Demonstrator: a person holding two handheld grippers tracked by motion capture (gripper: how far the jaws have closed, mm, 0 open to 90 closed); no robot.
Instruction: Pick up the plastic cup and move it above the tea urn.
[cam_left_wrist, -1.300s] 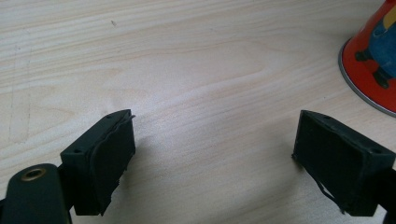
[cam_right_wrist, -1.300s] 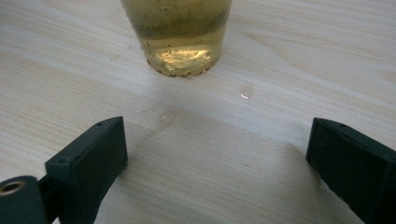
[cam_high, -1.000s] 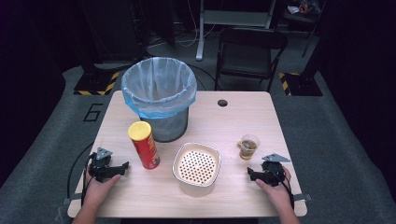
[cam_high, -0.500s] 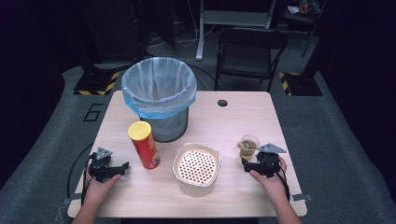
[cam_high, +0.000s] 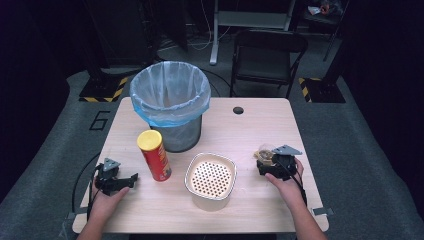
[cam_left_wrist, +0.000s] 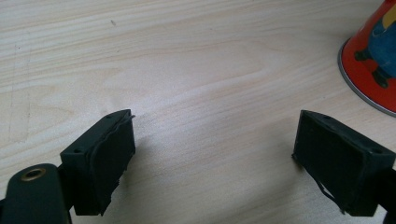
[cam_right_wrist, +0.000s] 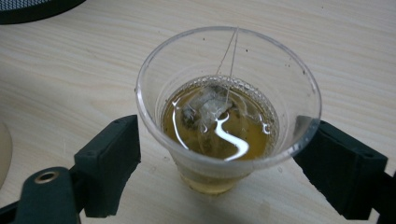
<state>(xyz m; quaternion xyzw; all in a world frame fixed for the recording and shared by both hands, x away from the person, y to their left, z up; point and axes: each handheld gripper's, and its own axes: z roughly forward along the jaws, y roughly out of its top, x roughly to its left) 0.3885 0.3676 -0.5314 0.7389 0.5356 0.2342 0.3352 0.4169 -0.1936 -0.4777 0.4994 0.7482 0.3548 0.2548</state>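
A clear plastic cup (cam_right_wrist: 227, 107) of tea with a tea bag in it stands on the wooden table (cam_high: 260, 125) at the right. My right gripper (cam_right_wrist: 226, 163) is open, its jaws on either side of the cup (cam_high: 266, 153), apart from its wall. In the high view the right gripper (cam_high: 272, 162) sits right behind the cup. My left gripper (cam_high: 131, 179) rests open near the table's left front, with bare wood between the jaws (cam_left_wrist: 212, 158). A red chip can (cam_high: 154, 155) with a yellow lid stands just right of it; its base (cam_left_wrist: 371, 60) shows at the upper right.
A wire bin (cam_high: 170, 102) lined with a blue bag stands at the table's back left. A cream perforated strainer bowl (cam_high: 210, 179) sits at the front centre. A black cable hole (cam_high: 238, 110) lies at the back. A dark chair (cam_high: 265, 55) stands beyond the table.
My right gripper has moved forward and left from the table's right front until its open jaws bracket the tea cup. The left gripper has stayed still.
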